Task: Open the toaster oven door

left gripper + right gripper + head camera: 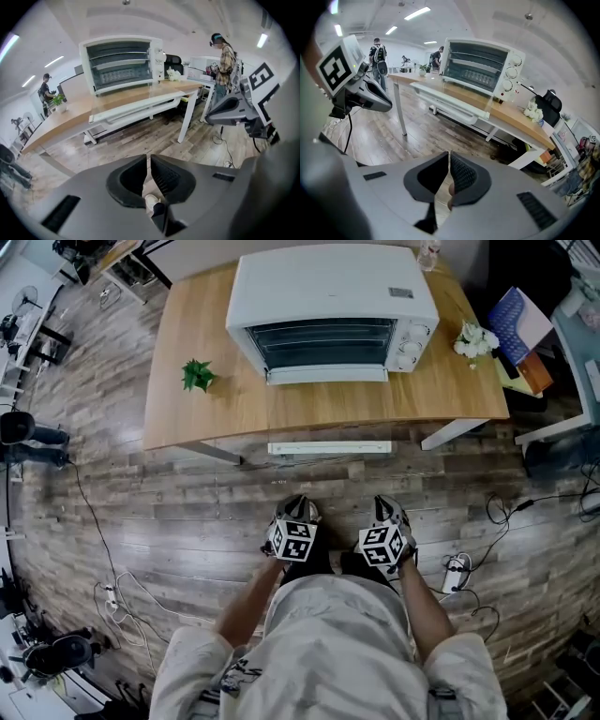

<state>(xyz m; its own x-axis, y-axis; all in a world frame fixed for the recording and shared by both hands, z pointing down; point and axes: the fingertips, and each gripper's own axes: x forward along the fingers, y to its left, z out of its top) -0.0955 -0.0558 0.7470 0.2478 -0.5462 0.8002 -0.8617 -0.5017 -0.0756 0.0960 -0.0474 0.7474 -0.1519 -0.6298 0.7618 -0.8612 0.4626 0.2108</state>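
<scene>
White metal toaster oven (333, 310) sits closed near the light wooden table's (187, 418) far edge. The grey left gripper (298, 502) and grey right gripper (386, 505) have their jaws together, empty. Part one pair, then clamp the white bar door handle (326, 375) centrally.

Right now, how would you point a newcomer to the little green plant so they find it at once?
Start at the wooden table with the white toaster oven at its middle. Look left of the oven in the head view, where the small green plant sits alone on bare wood. It is the only green thing there; the white flowers are on the oven's other side.
</scene>
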